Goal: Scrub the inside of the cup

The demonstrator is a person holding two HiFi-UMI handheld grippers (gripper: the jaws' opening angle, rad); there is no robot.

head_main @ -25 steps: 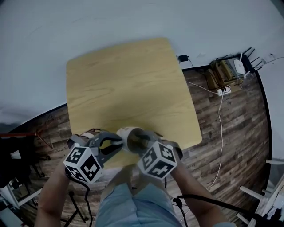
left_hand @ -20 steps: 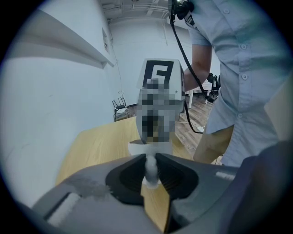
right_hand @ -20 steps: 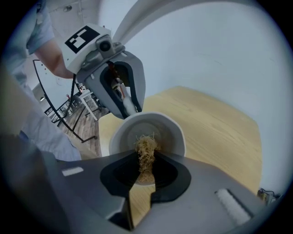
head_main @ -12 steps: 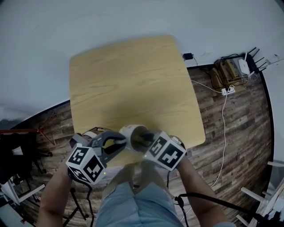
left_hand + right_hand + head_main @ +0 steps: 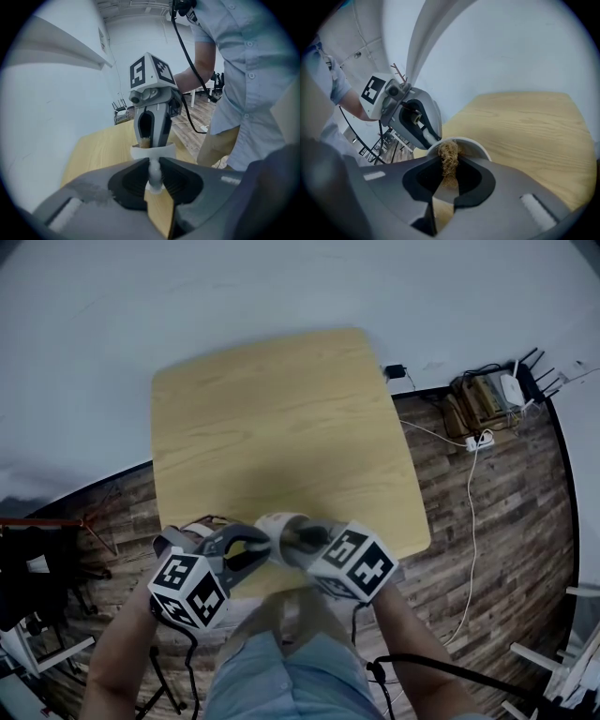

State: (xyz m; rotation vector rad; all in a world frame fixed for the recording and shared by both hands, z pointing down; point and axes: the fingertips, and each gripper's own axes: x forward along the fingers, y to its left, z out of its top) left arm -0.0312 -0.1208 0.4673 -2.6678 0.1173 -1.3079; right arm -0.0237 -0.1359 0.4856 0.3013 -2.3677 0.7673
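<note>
A white cup (image 5: 279, 525) hangs just above the near edge of the wooden table (image 5: 281, 418). My left gripper (image 5: 263, 546) is shut on the cup's handle (image 5: 153, 172), which shows as a white strip squeezed between the jaws. The cup (image 5: 153, 151) lies tilted with its mouth toward my right gripper (image 5: 298, 538). That gripper (image 5: 449, 177) is shut on a tan fibrous scrubber (image 5: 450, 158), and the tuft pokes into the cup's mouth (image 5: 477, 146). From the left gripper view, the right gripper (image 5: 152, 115) faces me with the scrubber (image 5: 145, 139) at the rim.
The person's shirt and legs fill the bottom of the head view. Right of the table, a power strip (image 5: 475, 437) with cables and a box of gear (image 5: 483, 390) lie on the plank floor. Dark stands (image 5: 42, 582) are at the left. A white wall runs behind the table.
The right gripper's marker cube has turned and shifted slightly right at the cup's mouth. The left gripper keeps its hold on the handle, and both have drifted a little toward the person.
</note>
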